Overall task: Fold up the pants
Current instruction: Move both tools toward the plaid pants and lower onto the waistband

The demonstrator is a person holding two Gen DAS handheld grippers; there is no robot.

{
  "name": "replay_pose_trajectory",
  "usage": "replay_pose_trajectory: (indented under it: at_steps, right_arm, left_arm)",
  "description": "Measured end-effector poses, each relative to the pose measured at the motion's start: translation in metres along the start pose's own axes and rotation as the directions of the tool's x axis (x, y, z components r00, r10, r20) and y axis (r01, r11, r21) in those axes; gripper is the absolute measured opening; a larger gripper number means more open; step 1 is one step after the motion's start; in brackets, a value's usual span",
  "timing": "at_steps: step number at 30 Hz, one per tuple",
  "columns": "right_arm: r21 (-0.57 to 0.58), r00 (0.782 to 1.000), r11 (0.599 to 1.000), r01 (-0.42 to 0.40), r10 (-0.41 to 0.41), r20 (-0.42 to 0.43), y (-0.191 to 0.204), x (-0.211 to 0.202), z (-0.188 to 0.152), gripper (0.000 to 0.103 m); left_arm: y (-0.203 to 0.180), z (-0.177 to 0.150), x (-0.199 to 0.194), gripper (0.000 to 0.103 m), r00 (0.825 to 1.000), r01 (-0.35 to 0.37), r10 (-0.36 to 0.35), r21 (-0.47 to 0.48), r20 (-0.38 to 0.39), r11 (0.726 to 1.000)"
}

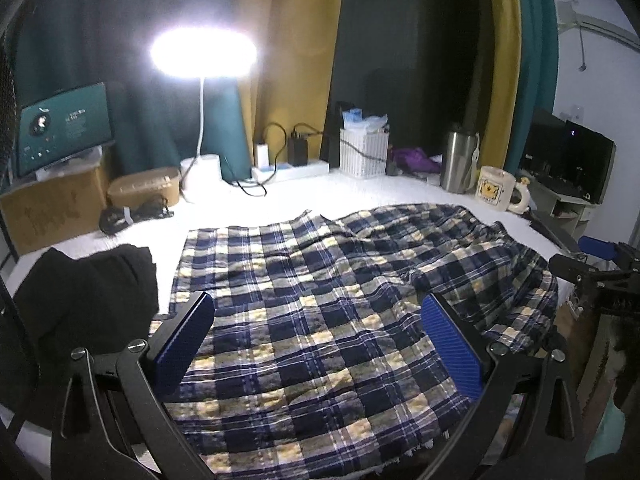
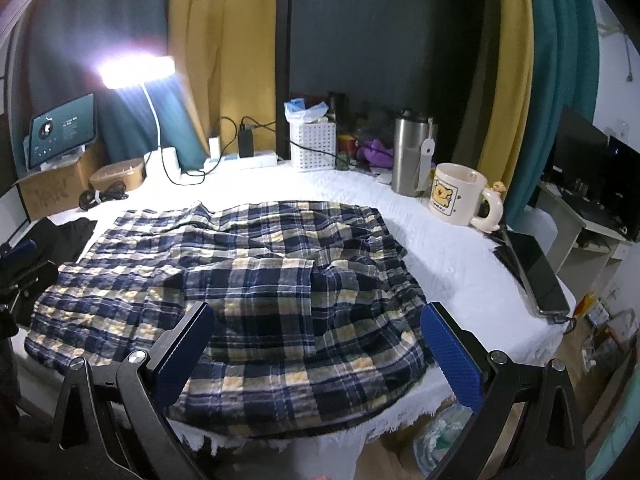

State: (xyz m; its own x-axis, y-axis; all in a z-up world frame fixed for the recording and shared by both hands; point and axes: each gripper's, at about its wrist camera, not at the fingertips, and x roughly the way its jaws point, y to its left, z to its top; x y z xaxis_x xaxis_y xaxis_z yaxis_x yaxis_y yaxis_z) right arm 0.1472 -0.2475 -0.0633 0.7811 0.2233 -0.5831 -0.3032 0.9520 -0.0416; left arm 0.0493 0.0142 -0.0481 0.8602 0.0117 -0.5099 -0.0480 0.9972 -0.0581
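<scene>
A pair of navy, cream and yellow plaid cotton pants (image 1: pixel 320 300) is spread, rumpled, across a white textured cloth-covered table (image 2: pixel 448 264), reaching the near edge. In the left wrist view, the left gripper (image 1: pixel 318 344) is held released, its black arms and blue ribbed pads (image 1: pixel 452 352) set wide apart, with the plaid fabric filling the gap between them and running on toward 12 o'clock; whether the pads touch the cloth cannot be told. A black folded garment (image 1: pixel 88 300) lies at 9 o'clock, just beside the pants. In the right wrist view, the right gripper (image 2: pixel 318 354) is likewise spread open and empty, the pants lying between its fingers and stretching toward 10 o'clock. A cream ceramic mug with a bear print (image 2: pixel 460 196) is seen at 1 o'clock, apart from the pants, beside a steel tumbler (image 2: pixel 410 156). A lit white desk lamp (image 1: pixel 204 52) stands at 11 o'clock.
</scene>
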Motion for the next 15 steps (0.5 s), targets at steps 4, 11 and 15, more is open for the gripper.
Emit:
replay_pose_trajectory:
  at_steps: [4, 11, 15]
  right_arm:
    - [0.009, 1.0, 1.0, -0.004, 0.004, -0.03, -0.003, 0.02, 0.006, 0.103]
    - [0.02, 0.996, 1.0, -0.014, 0.016, -0.084, -0.007, 0.053, 0.016, 0.103]
    - [0.023, 0.995, 1.0, -0.016, 0.018, -0.097, -0.011, 0.067, 0.027, 0.103]
  left_arm:
    - [0.0, 0.001, 0.018, 0.102, 0.999, 0.002, -0.002, -0.002, -0.038, 1.0]
    - [0.009, 0.01, 0.046, 0.102, 0.996, -0.006, 0.004, -0.032, -0.089, 0.999]
    - [0.016, 0.016, 0.061, 0.102, 0.994, -0.022, 0.017, -0.046, -0.111, 0.999]
